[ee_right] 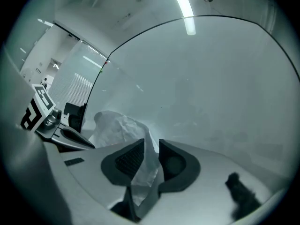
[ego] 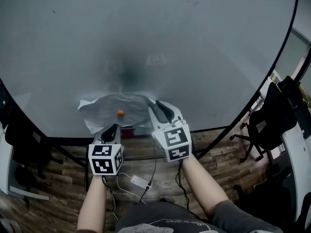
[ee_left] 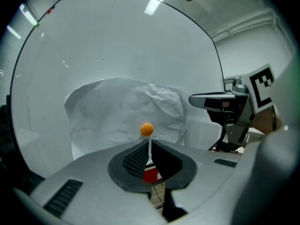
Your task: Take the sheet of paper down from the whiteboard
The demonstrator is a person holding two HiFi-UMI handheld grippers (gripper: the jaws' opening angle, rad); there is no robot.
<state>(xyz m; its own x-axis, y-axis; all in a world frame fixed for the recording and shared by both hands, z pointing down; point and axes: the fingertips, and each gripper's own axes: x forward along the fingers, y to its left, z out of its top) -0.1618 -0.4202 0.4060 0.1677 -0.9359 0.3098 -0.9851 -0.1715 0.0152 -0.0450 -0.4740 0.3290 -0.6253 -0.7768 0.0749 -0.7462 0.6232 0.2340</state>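
Hanging crumpled low on the whiteboard (ego: 146, 33), near its bottom edge, is one sheet of paper (ego: 109, 106) with one small orange ball (ego: 120, 113) on its face. Two tongs are at it. The right tongs (ee_right: 151, 146) are clamped on the sheet's right edge, a fold of paper squeezed between the pads. The left tongs (ee_left: 149, 142) are pressed together just below the ball, only a pale sliver showing between them. One red thing (ee_left: 151, 176) sits under them.
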